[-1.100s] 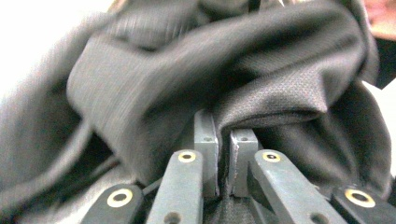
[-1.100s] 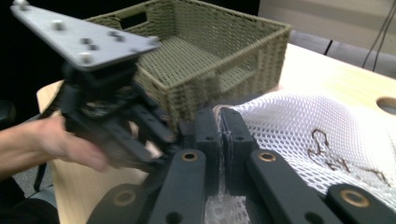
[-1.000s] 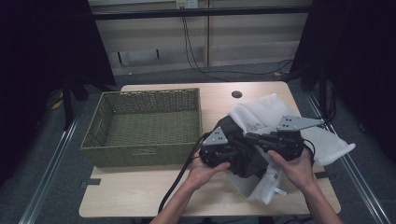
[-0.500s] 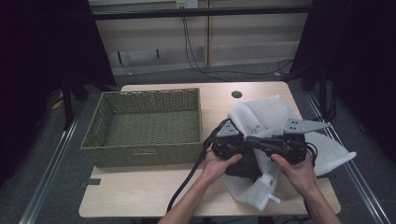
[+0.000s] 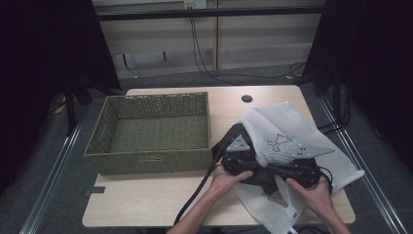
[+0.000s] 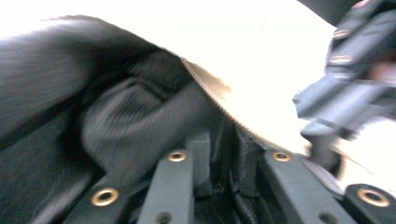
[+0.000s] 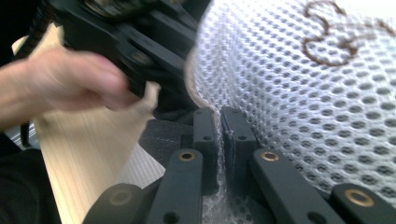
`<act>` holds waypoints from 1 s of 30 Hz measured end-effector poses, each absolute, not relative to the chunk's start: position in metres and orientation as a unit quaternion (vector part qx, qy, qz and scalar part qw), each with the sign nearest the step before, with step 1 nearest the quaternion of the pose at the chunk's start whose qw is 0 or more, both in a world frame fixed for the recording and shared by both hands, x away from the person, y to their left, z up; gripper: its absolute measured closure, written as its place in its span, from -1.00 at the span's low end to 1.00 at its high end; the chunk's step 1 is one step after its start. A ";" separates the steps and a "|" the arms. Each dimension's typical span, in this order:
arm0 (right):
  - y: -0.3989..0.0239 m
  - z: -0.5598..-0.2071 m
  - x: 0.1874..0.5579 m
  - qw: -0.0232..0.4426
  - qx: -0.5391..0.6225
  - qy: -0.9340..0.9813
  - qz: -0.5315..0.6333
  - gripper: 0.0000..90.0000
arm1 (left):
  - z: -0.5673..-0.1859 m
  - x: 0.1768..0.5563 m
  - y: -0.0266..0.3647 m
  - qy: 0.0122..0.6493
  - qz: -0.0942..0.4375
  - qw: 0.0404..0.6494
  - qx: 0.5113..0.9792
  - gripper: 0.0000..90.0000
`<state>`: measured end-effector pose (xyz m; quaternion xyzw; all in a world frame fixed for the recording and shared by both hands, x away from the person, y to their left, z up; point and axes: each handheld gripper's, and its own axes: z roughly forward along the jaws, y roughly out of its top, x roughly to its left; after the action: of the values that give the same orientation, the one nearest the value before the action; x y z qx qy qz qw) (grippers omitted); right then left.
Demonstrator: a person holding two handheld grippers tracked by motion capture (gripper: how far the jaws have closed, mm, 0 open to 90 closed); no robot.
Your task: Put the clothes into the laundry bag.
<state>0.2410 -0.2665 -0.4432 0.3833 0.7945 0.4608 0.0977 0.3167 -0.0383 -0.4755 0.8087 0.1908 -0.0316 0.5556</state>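
The right gripper pinched the mesh bag's edge. The left gripper's jaws seemingly gripped dark cloth, though blurred.

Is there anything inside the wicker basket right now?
No. The high view shows the wicker basket with only its bare woven floor.

- White mesh laundry bag with a brown embroidered figure, lying crumpled near the table's right edge.
- Black garment, bunched at the bag's open zippered edge, partly under the mesh.
- Green woven basket, empty, upright at the table's left.
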 end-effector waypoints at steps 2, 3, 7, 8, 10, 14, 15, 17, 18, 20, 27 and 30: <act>-0.268 -0.447 0.242 0.105 0.383 0.801 0.448 0.91 | -0.473 0.312 -0.027 0.182 -0.030 0.562 0.807 0.58; -0.268 -0.449 0.242 0.107 0.384 0.805 0.439 0.91 | -0.471 0.310 -0.021 0.173 -0.023 0.560 0.810 0.54; -0.279 -0.457 0.242 0.121 0.389 0.814 0.415 0.91 | -0.464 0.301 0.001 0.155 -0.020 0.572 0.805 0.40; -0.283 -0.458 0.242 0.125 0.392 0.812 0.413 0.91 | -0.464 0.300 0.005 0.152 -0.022 0.573 0.805 0.45; -0.291 -0.458 0.242 0.133 0.394 0.812 0.409 0.91 | -0.465 0.298 0.010 0.148 -0.019 0.562 0.814 0.53; -0.309 -0.454 0.240 0.156 0.407 0.806 0.400 0.89 | -0.475 0.303 0.018 0.160 -0.001 0.540 0.826 0.62; -0.313 -0.453 0.239 0.160 0.411 0.803 0.402 0.87 | -0.479 0.304 0.017 0.161 -0.006 0.530 0.832 0.60; -0.317 -0.450 0.236 0.162 0.415 0.794 0.415 0.81 | -0.487 0.307 0.010 0.160 -0.010 0.508 0.846 0.52; -0.317 -0.447 0.235 0.164 0.412 0.791 0.422 0.78 | -0.491 0.309 0.004 0.153 -0.017 0.496 0.855 0.49; -0.314 -0.441 0.233 0.166 0.405 0.791 0.428 0.71 | -0.499 0.309 -0.008 0.139 -0.011 0.456 0.879 0.43; -0.296 -0.415 0.232 0.185 0.380 0.786 0.451 0.27 | -0.506 0.310 -0.020 0.122 0.001 0.421 0.899 0.53; -0.285 -0.404 0.237 0.197 0.372 0.782 0.460 0.04 | -0.504 0.306 -0.023 0.116 0.015 0.410 0.904 0.56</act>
<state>0.2369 -0.2850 -0.4043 0.3723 0.7817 0.4601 0.1967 0.3062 -0.0235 -0.5041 0.9044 0.1159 0.0152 0.4103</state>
